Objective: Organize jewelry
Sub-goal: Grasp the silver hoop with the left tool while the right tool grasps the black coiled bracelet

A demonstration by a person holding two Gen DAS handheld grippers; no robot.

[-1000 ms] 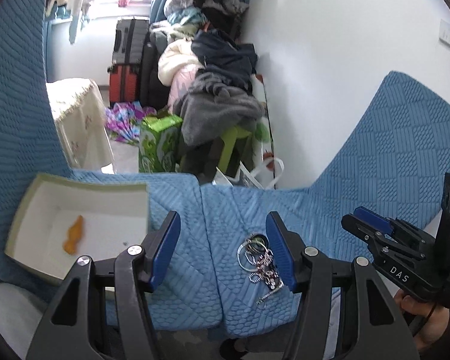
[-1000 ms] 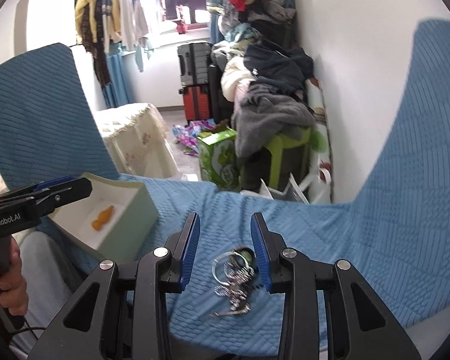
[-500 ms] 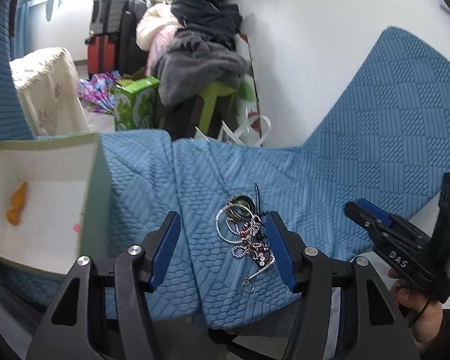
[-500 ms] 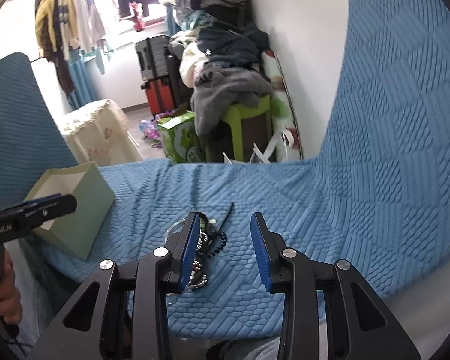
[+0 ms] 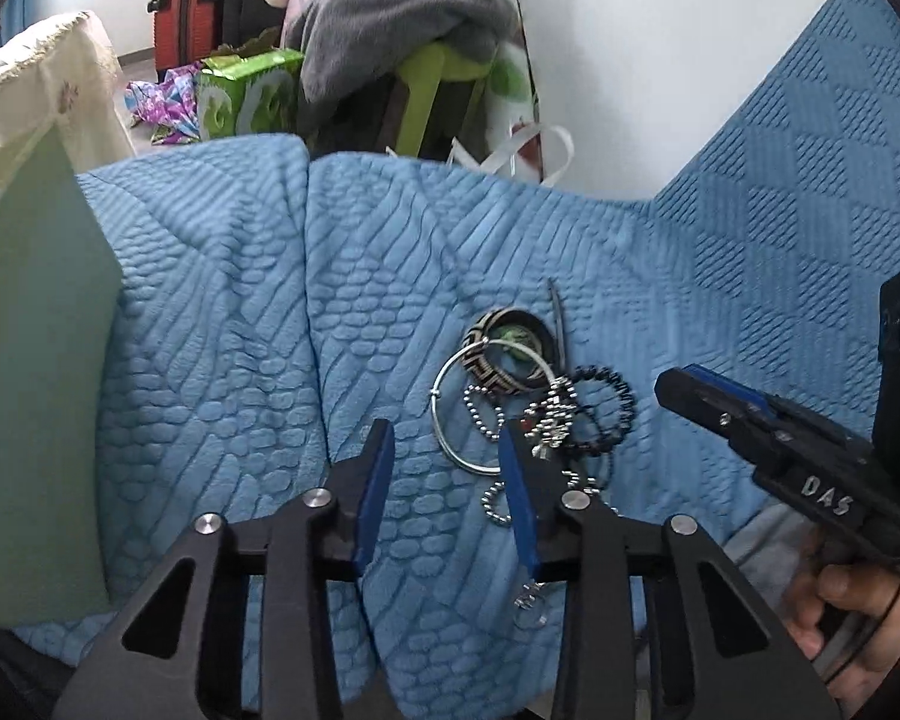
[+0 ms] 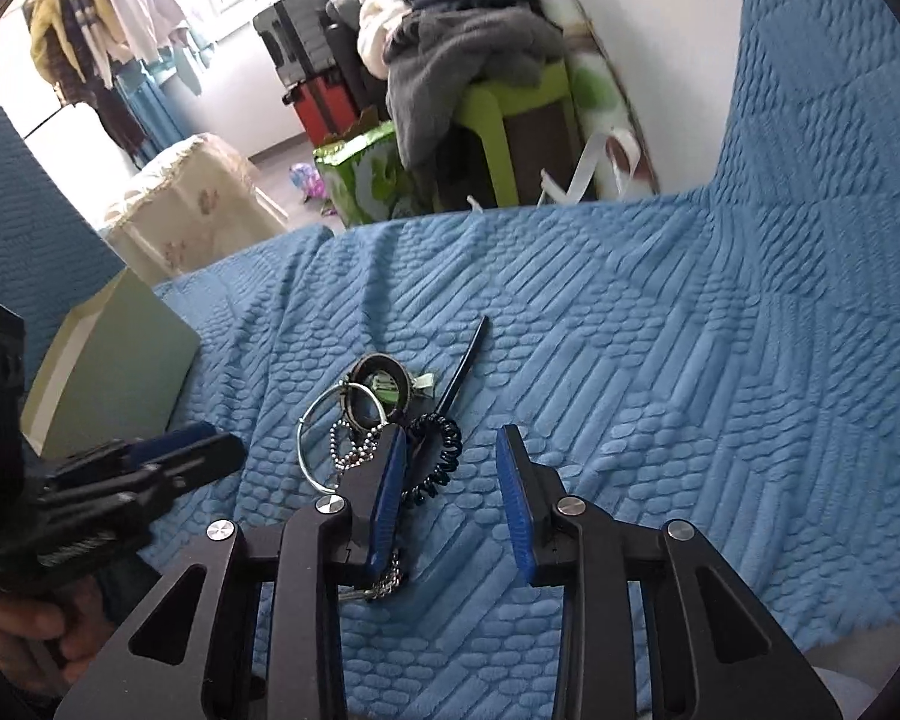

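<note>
A tangled pile of jewelry [image 5: 534, 390] lies on the blue quilted sofa cover [image 5: 222, 372]: a silver hoop [image 5: 450, 420], a patterned bangle [image 5: 504, 348], a ball chain and a black beaded bracelet [image 5: 612, 396]. The pile also shows in the right wrist view [image 6: 384, 420]. My left gripper [image 5: 444, 468] is open, low over the cover, its right finger at the pile's near edge. My right gripper [image 6: 450, 468] is open, its left finger over the pile. The pale green box [image 5: 36, 396] stands at the left, its inside hidden.
The box also shows in the right wrist view [image 6: 120, 372]. A thin dark stick [image 6: 462, 366] lies beside the pile. Beyond the sofa edge are a green stool [image 6: 498, 120] with clothes, a green carton, suitcases and a cloth-covered table [image 6: 192, 216].
Both grippers have dropped lower and closer to the jewelry pile. The box has slid to the left of the left wrist view, so its inside no longer shows.
</note>
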